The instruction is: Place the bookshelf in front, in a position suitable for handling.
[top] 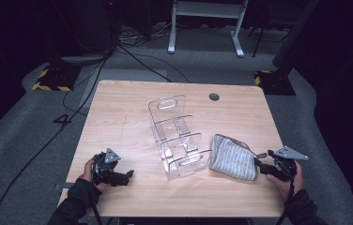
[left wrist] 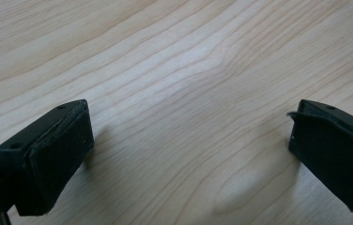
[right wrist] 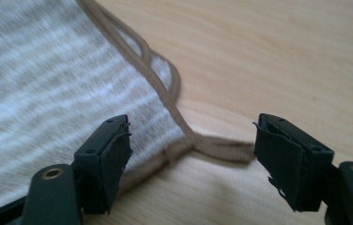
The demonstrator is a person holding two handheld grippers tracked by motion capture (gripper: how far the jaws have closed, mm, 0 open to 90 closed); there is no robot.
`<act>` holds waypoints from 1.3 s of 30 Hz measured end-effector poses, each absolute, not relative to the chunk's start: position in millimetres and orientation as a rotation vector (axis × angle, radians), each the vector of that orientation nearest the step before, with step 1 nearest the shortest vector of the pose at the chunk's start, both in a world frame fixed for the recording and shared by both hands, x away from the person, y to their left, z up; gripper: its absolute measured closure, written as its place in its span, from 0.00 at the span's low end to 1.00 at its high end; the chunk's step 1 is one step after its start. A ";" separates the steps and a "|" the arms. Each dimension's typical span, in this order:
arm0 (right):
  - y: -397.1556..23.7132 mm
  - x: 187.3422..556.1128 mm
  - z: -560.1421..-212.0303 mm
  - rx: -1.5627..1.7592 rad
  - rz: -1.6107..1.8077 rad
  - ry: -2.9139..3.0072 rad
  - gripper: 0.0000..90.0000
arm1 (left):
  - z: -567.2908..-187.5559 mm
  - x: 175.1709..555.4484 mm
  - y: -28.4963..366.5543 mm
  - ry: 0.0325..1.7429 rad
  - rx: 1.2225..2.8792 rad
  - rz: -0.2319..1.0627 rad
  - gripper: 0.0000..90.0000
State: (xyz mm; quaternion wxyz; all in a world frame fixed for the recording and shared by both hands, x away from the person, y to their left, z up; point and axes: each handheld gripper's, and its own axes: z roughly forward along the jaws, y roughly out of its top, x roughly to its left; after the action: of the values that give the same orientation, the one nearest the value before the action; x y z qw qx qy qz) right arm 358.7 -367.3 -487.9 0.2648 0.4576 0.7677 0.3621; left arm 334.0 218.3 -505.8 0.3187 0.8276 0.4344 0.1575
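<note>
A grey striped cloth (top: 233, 158) with tan edging lies folded on the right side of the wooden table (top: 118, 108). My right gripper (top: 259, 166) rests at its right edge. In the right gripper view this gripper (right wrist: 193, 136) is open, and the cloth's (right wrist: 48, 84) corner and a tan loop (right wrist: 221, 151) lie between the jaws without being pressed. My left gripper (top: 128, 176) sits near the table's front left. Its jaws stand wide apart in the left gripper view (left wrist: 191, 124), open over bare wood with nothing between them.
A clear acrylic rack (top: 177, 136) with several dividers lies in the middle of the table, just left of the cloth. A round cable hole (top: 214, 97) sits near the far edge. Cables and stand feet lie on the floor beyond.
</note>
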 end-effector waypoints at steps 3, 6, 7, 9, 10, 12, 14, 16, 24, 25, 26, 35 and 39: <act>-363.9 354.3 -477.4 1.199 1.030 2.049 0.31 | -505.3 334.9 212.7 1.110 2.198 0.409 0.00; -352.3 345.2 -465.0 1.108 1.104 2.066 0.31 | -505.5 331.8 202.3 1.102 2.198 0.413 0.00; -346.1 342.9 -462.1 1.081 1.122 2.085 0.31 | -505.1 331.0 200.3 1.097 2.203 0.409 0.00; -335.7 340.7 -459.5 1.035 1.142 2.120 0.31 | -504.4 327.7 194.3 1.061 2.222 0.386 0.01; -326.0 339.4 -459.1 0.991 1.158 2.169 0.31 | -503.5 324.8 193.8 1.034 2.225 0.381 0.03; -319.0 338.9 -460.0 0.968 1.147 2.196 0.31 | -503.2 321.3 193.4 1.017 2.213 0.380 0.09; -303.9 337.8 -465.1 0.922 1.133 2.271 0.30 | -499.7 315.7 191.7 0.969 2.250 0.401 0.19; -292.3 337.1 -471.1 0.886 1.103 2.322 0.31 | -499.3 312.8 189.7 0.945 2.257 0.400 0.22; -267.8 345.4 -491.9 0.830 0.998 2.441 0.29 | -488.8 305.4 170.2 0.820 2.285 0.380 0.25; -266.4 346.0 -494.2 0.835 0.978 2.446 0.30 | -486.6 303.9 166.7 0.804 2.279 0.369 0.26; -266.3 346.2 -495.6 0.828 0.968 2.439 0.30 | -483.7 302.1 163.2 0.781 2.281 0.363 0.26; -267.0 348.9 -497.4 0.882 0.935 2.375 0.32 | -445.2 283.4 128.7 0.646 2.187 0.407 0.31; -269.2 350.9 -496.7 0.900 0.926 2.376 0.33 | -432.6 281.0 118.1 0.621 2.150 0.421 0.32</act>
State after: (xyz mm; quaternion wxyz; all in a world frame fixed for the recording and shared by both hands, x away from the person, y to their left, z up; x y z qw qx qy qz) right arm 350.9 -269.2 -496.7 0.2168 0.3249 0.8578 0.3342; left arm 281.0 118.1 -432.6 0.4189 0.8574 0.2474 0.1679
